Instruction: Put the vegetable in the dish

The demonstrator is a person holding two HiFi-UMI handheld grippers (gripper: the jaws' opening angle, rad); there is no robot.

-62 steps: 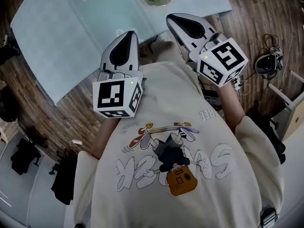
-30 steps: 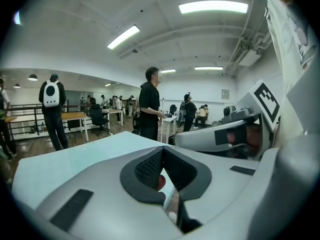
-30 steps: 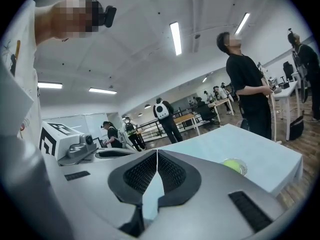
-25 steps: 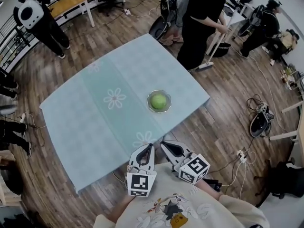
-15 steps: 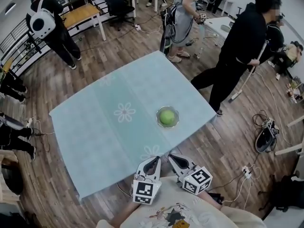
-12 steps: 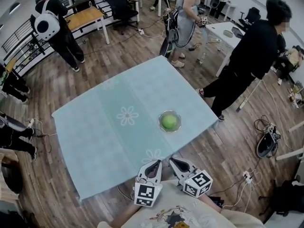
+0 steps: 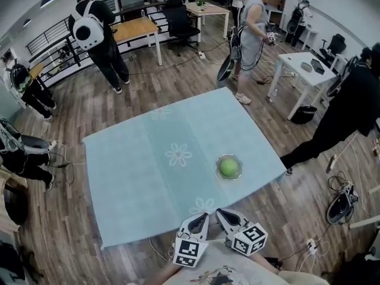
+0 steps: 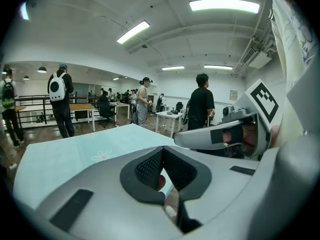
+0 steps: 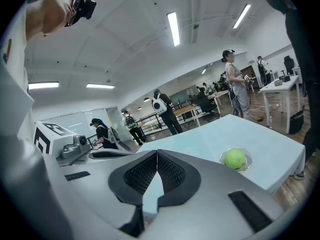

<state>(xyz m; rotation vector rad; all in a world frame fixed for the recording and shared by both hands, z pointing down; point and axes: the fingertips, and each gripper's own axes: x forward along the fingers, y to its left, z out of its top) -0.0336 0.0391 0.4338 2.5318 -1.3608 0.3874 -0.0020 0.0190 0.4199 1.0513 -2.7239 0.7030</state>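
A round green vegetable lies in a small clear glass dish near the right front of the light blue table. The right gripper view shows the same vegetable in its dish. Both grippers are held side by side close to my chest, at the table's near edge and short of the dish. My left gripper is shut with nothing in it, its pads meeting. My right gripper is also shut and empty, tips together.
The table stands on a wooden floor. Round it stand several people: one in black at the right, one with a backpack at the far left, one behind the table. A white desk is at the back right.
The head view has lifted from my chest to take in the whole table and room. Both grippers stay shut near my body. The person in black has walked off to the right.
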